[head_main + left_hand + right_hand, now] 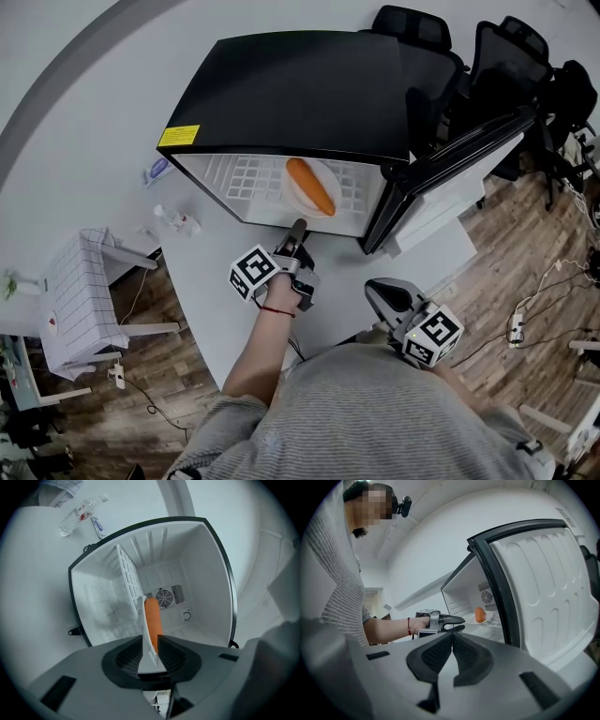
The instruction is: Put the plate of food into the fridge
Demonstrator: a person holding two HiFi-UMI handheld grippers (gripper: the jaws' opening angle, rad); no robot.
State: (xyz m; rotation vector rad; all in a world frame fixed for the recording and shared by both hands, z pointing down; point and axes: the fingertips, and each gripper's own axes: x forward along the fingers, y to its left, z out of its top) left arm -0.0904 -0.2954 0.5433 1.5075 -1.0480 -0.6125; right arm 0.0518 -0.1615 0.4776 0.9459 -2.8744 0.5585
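Left gripper (150,644) clamps plate (142,620), yellow label (178,136) illegible

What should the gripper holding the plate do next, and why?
Probably open the left gripper and let go. Its jaws pinch the rim of the plate, and the plate, with the orange food on it, already seems to lie on the wire shelf inside the fridge.

Open fridge (206,573) cavity, wire shelf (129,573) inside, door (543,588) swung aside.
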